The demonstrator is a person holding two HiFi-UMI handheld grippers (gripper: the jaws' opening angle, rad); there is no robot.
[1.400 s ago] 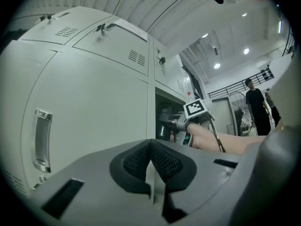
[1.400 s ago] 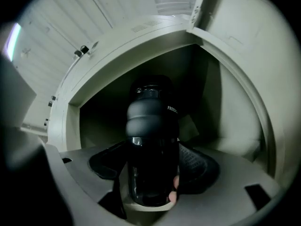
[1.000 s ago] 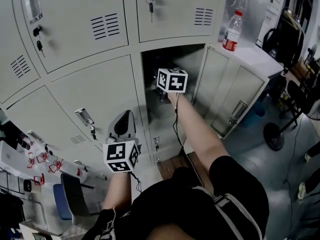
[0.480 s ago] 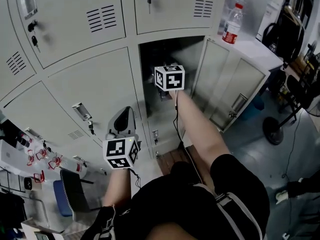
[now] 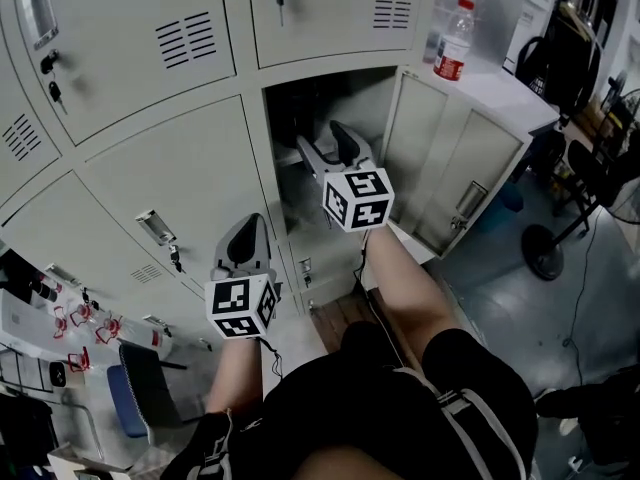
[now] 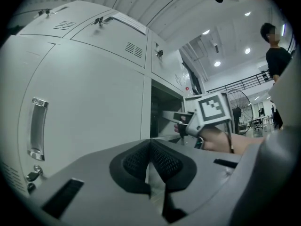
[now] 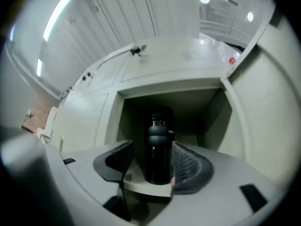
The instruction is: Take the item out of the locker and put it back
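A black bottle (image 7: pixel 160 149) stands upright between the pads of my right gripper (image 7: pixel 153 149), which is shut on it; its jaws have just been closing round the bottle. In the head view my right gripper (image 5: pixel 330 153) is just outside the open locker compartment (image 5: pixel 300 98), and its jaws and marker cube hide most of the bottle. Lower left, my left gripper (image 5: pixel 246 240) points at the closed locker doors, shut with nothing in it. The left gripper view shows its pads (image 6: pixel 136 161) meeting, and beyond them the right gripper (image 6: pixel 184 122) at the opening.
The compartment's door (image 5: pixel 440 158) stands swung out to the right. A water bottle with a red label (image 5: pixel 452 40) stands on a white top behind it. Closed lockers with keys surround the opening. A fan base (image 5: pixel 545 253) is on the floor at right. A person (image 6: pixel 276 55) stands far off.
My right gripper has pulled back out of the compartment, toward me and to the right, with the black bottle between its jaws. The left gripper has stayed where it was.
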